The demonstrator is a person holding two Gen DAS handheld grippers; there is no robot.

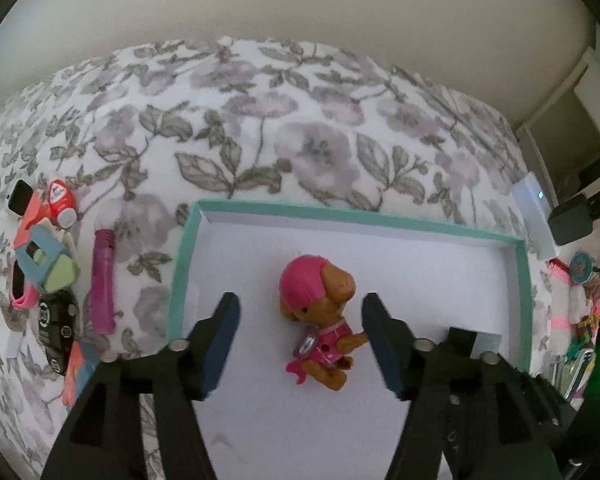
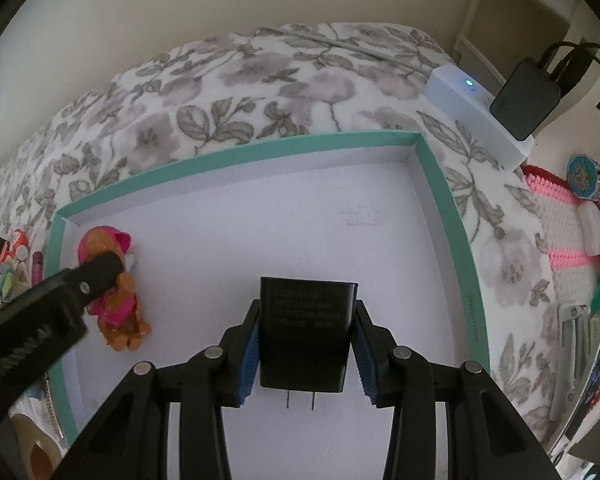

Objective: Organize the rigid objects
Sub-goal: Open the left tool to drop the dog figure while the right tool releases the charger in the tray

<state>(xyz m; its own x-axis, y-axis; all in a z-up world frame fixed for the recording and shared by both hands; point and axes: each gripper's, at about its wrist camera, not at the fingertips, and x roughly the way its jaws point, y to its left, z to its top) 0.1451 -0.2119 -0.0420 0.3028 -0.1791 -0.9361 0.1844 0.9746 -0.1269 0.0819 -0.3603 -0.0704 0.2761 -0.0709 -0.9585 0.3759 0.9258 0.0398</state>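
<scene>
my left tongs (image 1: 300, 340) are hanging released around the puppy figure (image 1: 320, 320) lying in the teal tray (image 1: 180, 264) | right tongs (image 2: 305, 354) are clenching the black charger (image 2: 306, 332) over that tray on the bed

Two close wrist views, steeply downward over the shared teal-rimmed box (image 1: 180, 264) (image 2: 452, 216) on the floral bedspread (image 1: 260, 120).

We note glossy moulded plastic on the dog figure (image 1: 320, 320), matt black plastic on the charger (image 2: 306, 336) with bare metal prongs, smooth matt card on the tray (image 2: 440, 184), and soft printed cloth on the bed (image 1: 260, 120).
</scene>
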